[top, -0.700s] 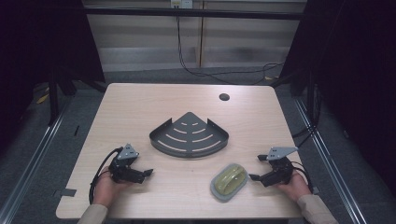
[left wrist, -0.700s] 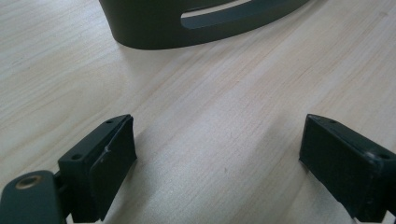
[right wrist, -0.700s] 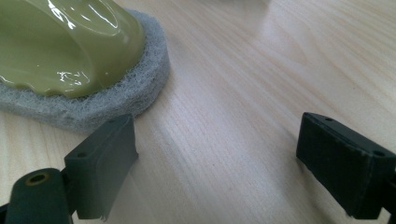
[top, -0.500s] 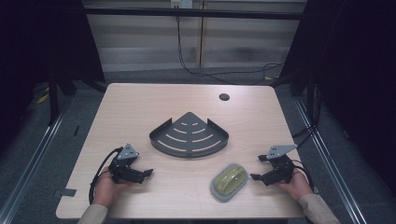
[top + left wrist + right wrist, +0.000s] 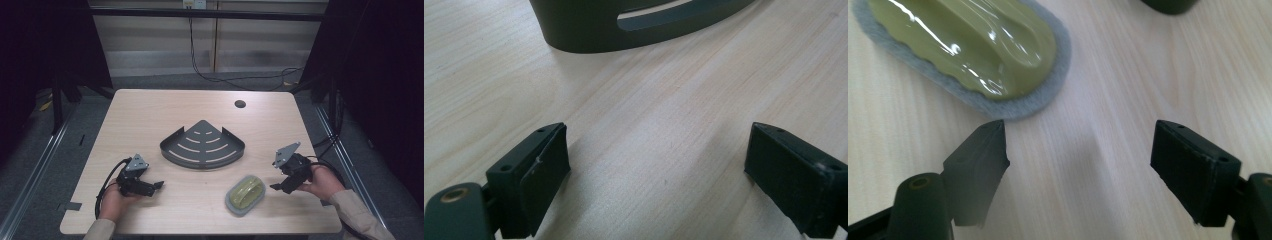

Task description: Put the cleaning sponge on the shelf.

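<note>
While the left hand-held gripper (image 5: pixel 150 187) rests low over the pale bench (image 5: pixel 150 115), its jaws stand wide apart with bare wood between them, pointing toward the dark corner rack (image 5: pixel 202 147) (a slotted, fan-shaped tray) at the bench's middle. Right of the rack and nearer the person lies the yellow-green scrubber (image 5: pixel 244 194) on its grey pad. Just beside it, the right hand-held gripper (image 5: pixel 276 187) also gapes, holding nothing.

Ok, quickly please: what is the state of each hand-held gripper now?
Left hand-held gripper: open, holding nothing.
Right hand-held gripper: open, holding nothing, beside the scrubbing pad.
</note>
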A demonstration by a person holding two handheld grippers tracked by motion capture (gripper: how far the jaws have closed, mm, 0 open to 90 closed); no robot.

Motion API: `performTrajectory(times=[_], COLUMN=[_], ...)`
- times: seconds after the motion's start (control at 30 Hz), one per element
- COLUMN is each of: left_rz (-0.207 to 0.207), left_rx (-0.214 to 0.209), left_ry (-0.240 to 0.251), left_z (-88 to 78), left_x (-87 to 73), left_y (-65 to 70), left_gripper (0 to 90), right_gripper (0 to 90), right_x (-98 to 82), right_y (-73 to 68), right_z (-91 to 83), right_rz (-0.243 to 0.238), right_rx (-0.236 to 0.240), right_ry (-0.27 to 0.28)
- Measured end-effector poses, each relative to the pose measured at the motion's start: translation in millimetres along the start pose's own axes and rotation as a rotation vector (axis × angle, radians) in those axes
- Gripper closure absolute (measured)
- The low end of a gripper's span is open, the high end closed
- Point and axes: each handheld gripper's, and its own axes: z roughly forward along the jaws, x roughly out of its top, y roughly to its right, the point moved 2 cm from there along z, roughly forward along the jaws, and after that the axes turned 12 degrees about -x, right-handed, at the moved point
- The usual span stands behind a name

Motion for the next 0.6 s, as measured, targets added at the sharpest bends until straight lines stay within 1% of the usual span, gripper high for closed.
performTrajectory(times=[0.03, 0.1, 0.13, 0.17, 0.23, 0.3, 0.37, 0.4, 0.43, 0.47, 0.5, 0.53, 0.57, 0.6], left_rz=[0.0, 0.0, 0.0, 0.0, 0.001, 0.0, 0.0, 0.0, 0.0, 0.001, 0.0, 0.0, 0.001, 0.001], left_rx=[0.0, 0.0, 0.0, 0.0, 0.0, 0.0, 0.0, 0.0, 0.0, 0.0, 0.0, 0.0, 0.0, 0.0], left_ry=[-0.001, 0.0, 0.0, 0.0, 0.0, 0.0, 0.0, 0.0, 0.0, -0.001, 0.0, 0.0, -0.001, -0.001], left_z=[0.0, 0.0, 0.0, 0.0, 0.0, 0.0, 0.0, 0.0, 0.0, 0.0, 0.0, 0.0, 0.0, 0.0], left_x=[0.0, 0.0, 0.0, 0.0, 0.0, 0.0, 0.0, 0.0, 0.0, 0.0, 0.0, 0.0, 0.0, 0.0], left_y=[0.0, 0.0, 0.0, 0.0, 0.0, 0.0, 0.0, 0.0, 0.0, 0.0, 0.0, 0.0, 0.0, 0.0], left_gripper=[10.0, 10.0, 10.0, 10.0, 10.0, 10.0, 10.0, 10.0, 9.9, 10.0, 10.0, 10.0, 10.0, 9.9], right_gripper=[22.7, 22.8, 23.2, 23.4, 24.3, 24.6, 24.8, 24.8, 24.8, 25.2, 25.2, 25.2, 25.6, 25.7], right_x=[5.2, 13.8, 18.8, 24.7, 32.6, 40.2, 46.3, 49.0, 49.0, 54.3, 55.9, 55.9, 60.5, 62.0], right_y=[-0.7, -3.5, -4.8, -7.5, -10.6, -14.3, -18.2, -20.2, -20.2, -24.1, -25.0, -25.0, -27.4, -28.0], right_z=[-1.3, -3.4, -4.0, -5.1, -5.1, -4.3, -2.5, -1.5, -1.5, 0.8, 1.4, 1.4, 3.2, 3.9], right_rz=[-0.027, -0.056, -0.077, -0.092, -0.134, -0.182, -0.217, -0.232, -0.232, -0.266, -0.277, -0.277, -0.293, -0.296], right_rx=[0.004, 0.011, 0.015, 0.026, 0.026, 0.035, 0.048, 0.052, 0.052, 0.054, 0.057, 0.057, 0.064, 0.07], right_ry=[-0.003, -0.016, -0.013, -0.023, -0.03, -0.048, -0.066, -0.074, -0.074, -0.088, -0.094, -0.094, -0.099, -0.101])
